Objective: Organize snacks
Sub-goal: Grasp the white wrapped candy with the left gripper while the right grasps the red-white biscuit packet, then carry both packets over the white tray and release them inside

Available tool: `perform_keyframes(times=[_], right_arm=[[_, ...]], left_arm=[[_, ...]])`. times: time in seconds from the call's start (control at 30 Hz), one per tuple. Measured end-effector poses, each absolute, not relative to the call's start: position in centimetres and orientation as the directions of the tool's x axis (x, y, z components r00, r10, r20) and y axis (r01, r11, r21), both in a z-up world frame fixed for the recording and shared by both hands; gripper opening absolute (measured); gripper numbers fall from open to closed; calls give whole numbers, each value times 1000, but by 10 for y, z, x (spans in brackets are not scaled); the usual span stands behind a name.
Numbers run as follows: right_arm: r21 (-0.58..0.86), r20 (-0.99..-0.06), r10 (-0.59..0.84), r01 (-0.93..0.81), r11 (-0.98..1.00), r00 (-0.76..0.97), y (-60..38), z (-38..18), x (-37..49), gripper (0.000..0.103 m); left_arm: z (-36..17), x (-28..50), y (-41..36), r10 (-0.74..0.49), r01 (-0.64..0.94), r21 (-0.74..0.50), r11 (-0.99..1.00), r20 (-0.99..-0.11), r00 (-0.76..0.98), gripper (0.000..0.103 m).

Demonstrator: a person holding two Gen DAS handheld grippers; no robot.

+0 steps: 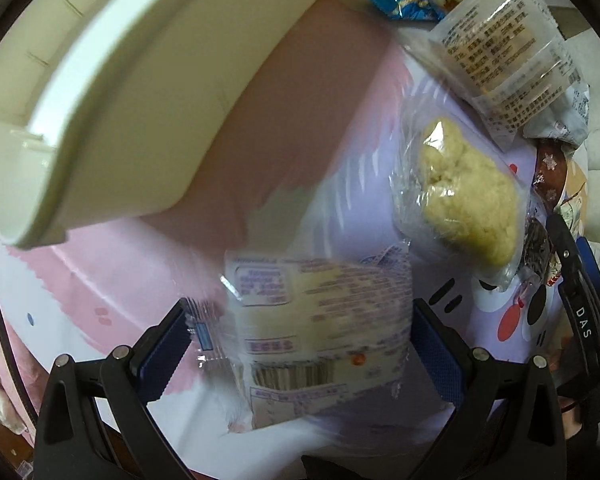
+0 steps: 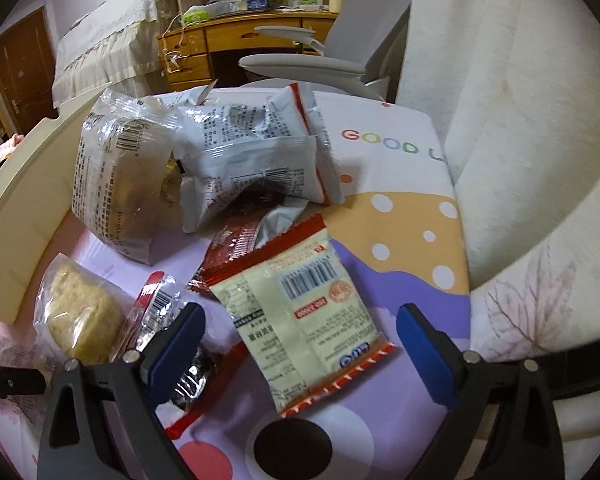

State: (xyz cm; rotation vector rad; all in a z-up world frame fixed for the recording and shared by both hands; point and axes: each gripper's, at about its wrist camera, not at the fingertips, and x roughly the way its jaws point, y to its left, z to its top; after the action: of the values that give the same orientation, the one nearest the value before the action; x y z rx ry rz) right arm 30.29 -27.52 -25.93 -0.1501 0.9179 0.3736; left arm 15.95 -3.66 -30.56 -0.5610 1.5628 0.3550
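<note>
Between the blue pads of your left gripper (image 1: 300, 344) sits a blurred clear snack packet (image 1: 320, 336), its edges meeting both pads, so you are grasping it above the cartoon-printed surface (image 1: 120, 280), near the cream bin (image 1: 112, 112). Your right gripper (image 2: 300, 344) is spread wide over a red-edged cracker packet (image 2: 308, 316) lying flat there.

Snack packets strewn over my cartoon-print cloth

A clear cream-filled packet (image 1: 320, 328) sits between my left pads; a pale crumbly cake (image 1: 470, 196) lies beside it, a red-edged barcode packet (image 2: 306, 320) flat.
</note>
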Motion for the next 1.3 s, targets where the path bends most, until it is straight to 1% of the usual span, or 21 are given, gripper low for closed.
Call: perform_keyframes(times=[0.07,0.1,0.13,0.17,0.23,0.3,0.33,0.4,0.43,0.57,0.63,0.73,1.0,1.2,1.3], right_arm=[[52,-802,267,-383,922,534,-274,-260,304,87],[65,-803,277,-384,921,527,-274,-260,305,84],[76,-803,286,-385,920,523,-274,-260,305,81],[91,-803,297,-386,918,517,-274,-260,305,78],[104,-807,302,-382,918,508,-273,-260,305,70],[122,-808,315,-382,916,497,-272,-259,305,64],[126,-809,318,-382,915,494,-271,-259,303,63],[128,-810,321,-386,914,490,-269,-257,301,60],[125,-810,319,-388,913,491,-269,-257,301,57],[131,-815,318,-381,915,484,-268,-254,301,52],[126,-820,310,-377,918,481,-267,-253,300,48],[120,-827,301,-374,920,475,-266,-251,299,45],[144,-836,295,-334,932,463,-272,-247,293,44],[189,-851,292,-265,946,437,-285,-236,283,44],[194,-858,283,-239,951,428,-290,-226,275,44]], left_arm=[[-312,159,-38,-159,-551,-123,825,-987,-17,100],[-314,159,-38,-171,-550,-133,825,-985,-19,97],[-317,159,-39,-176,-548,-135,826,-984,-24,96],[-318,158,-40,-167,-544,-125,830,-985,-29,95],[-319,156,-42,-145,-544,-102,833,-989,-37,93],[-320,156,-39,-146,-541,-106,835,-989,-31,89],[-320,156,-43,-141,-540,-105,835,-990,-26,87],[-318,156,-44,-123,-537,-97,838,-992,-12,80],[-318,156,-44,-119,-534,-95,840,-993,-10,79],[-318,154,-47,-98,-531,-77,844,-995,-11,72],[-315,154,-45,-90,-527,-72,847,-996,-8,70],[-308,158,-47,-88,-525,-71,848,-996,-8,67],[-281,149,-59,-89,-494,-91,865,-996,27,66],[-249,141,-56,-104,-443,-126,887,-992,73,66],[-224,138,-49,-113,-408,-154,900,-986,124,66]])
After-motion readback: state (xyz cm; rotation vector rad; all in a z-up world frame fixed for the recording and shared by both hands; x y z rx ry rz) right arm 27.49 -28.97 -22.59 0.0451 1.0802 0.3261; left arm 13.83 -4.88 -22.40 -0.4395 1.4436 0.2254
